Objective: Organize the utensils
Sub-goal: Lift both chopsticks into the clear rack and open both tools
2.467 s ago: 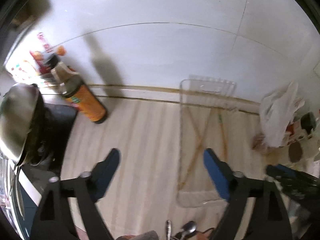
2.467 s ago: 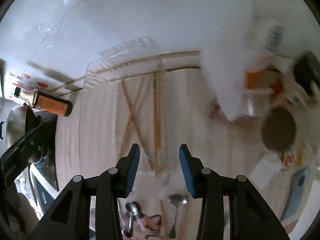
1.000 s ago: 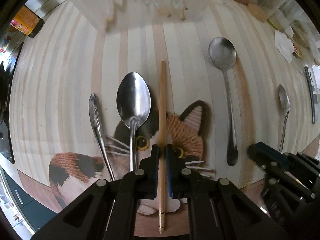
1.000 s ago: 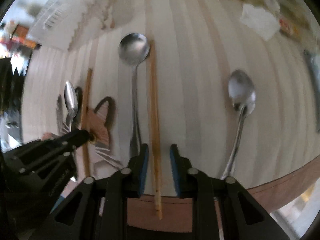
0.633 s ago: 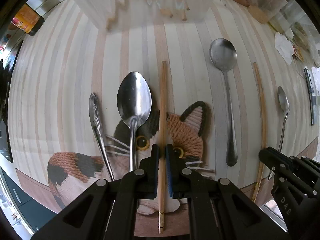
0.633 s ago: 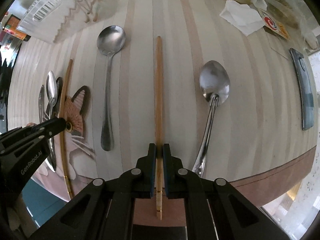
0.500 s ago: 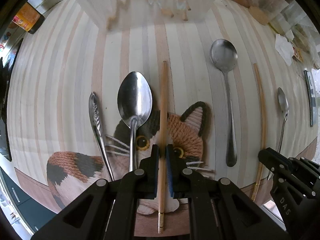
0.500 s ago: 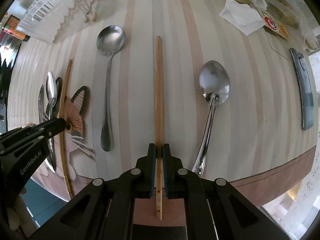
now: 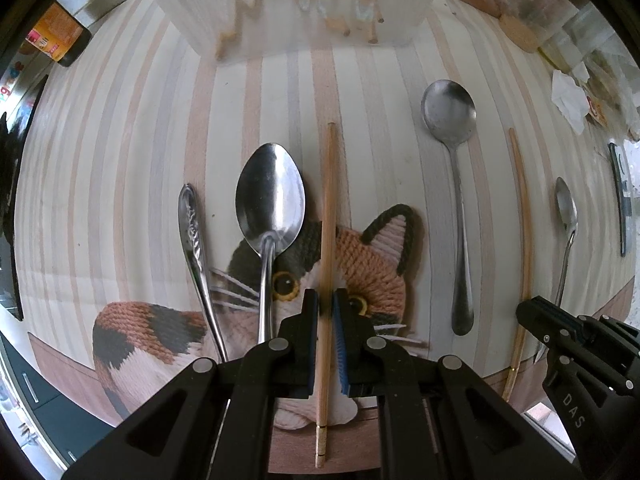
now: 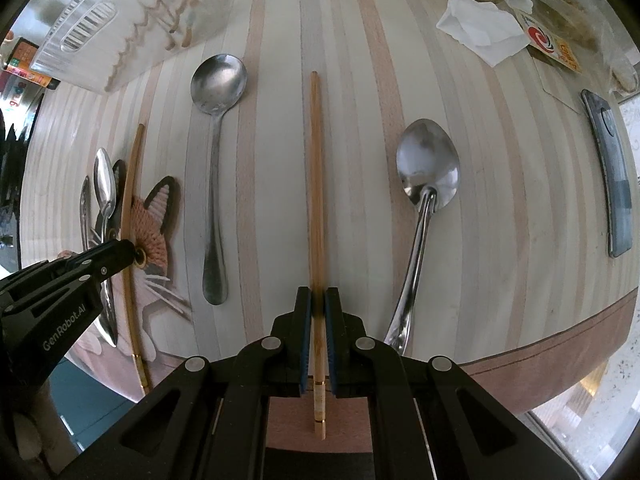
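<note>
Each gripper's fingers are clamped on a chopstick: left gripper [image 9: 326, 307], right gripper [image 10: 317, 304]. Both thin, stiff, light sticks, gripped near their six-o'clock ends, look liable to pivot.

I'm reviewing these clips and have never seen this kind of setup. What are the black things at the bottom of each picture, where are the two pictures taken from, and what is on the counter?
There is no robot here: a person carries a two-finger gripper in each hand, and a fisheye camera on each looks down along its fingers. The left wrist view shows the left gripper shut on one wooden chopstick. The right wrist view shows the right gripper shut on a second chopstick; its jaws have just been closing onto it. Both point down at a striped counter. On it lie several metal spoons, such as a round one and an oval one, a knitted cat mat, and a clear plastic tray with more chopsticks in it. Each gripper also shows at the edge of the other's picture.
</note>
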Demonstrator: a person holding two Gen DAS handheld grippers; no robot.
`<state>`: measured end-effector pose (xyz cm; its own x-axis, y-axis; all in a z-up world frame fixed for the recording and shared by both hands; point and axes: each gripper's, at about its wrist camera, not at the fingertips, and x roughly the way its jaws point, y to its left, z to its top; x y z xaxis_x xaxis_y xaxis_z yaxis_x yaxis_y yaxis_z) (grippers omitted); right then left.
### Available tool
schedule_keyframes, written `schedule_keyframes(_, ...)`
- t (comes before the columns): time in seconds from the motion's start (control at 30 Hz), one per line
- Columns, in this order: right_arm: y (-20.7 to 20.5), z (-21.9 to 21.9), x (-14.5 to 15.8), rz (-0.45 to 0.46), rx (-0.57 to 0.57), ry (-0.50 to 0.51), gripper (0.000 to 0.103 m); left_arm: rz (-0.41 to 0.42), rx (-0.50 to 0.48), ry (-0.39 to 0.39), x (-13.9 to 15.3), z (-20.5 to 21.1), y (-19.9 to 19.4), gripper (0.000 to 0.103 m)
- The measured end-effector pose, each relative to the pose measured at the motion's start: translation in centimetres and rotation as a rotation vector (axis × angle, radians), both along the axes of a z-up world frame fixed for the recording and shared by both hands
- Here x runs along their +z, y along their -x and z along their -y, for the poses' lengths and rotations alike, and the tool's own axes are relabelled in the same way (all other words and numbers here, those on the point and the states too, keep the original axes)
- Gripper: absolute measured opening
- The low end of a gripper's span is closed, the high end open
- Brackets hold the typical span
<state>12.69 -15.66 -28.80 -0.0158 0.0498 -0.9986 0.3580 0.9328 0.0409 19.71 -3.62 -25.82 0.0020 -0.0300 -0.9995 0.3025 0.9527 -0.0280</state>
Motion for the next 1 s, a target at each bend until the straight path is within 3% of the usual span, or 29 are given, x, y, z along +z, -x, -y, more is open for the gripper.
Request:
schedule_keyframes(0.23, 0.4, -0.7, 0.1, 0.020, -0.017, 0.015, 0.007, 0.106, -0.031, -0.018, 2.8, 1.0, 1.4, 0.005)
schedule_keyframes(0.57, 0.7, 0.8, 7.0, 0.178, -0.033, 0.033, 0.006, 0.295, -0.044, 0.075, 12.1, 1.3, 1.9, 0.004)
schedule_keyframes(0.8, -2.2, 1.6, 13.0, 0.312, -0.044, 0.006, 0.007, 0.381, 0.017, 0.190, 18.9, 0.0, -2.2, 0.004)
schedule_keyframes(1.0, -8.9, 1.5, 17.2, 0.421, -0.020, -0.064, 0.006, 0.354, 0.096, 0.310, 22.6, -1.5, -9.0, 0.004)
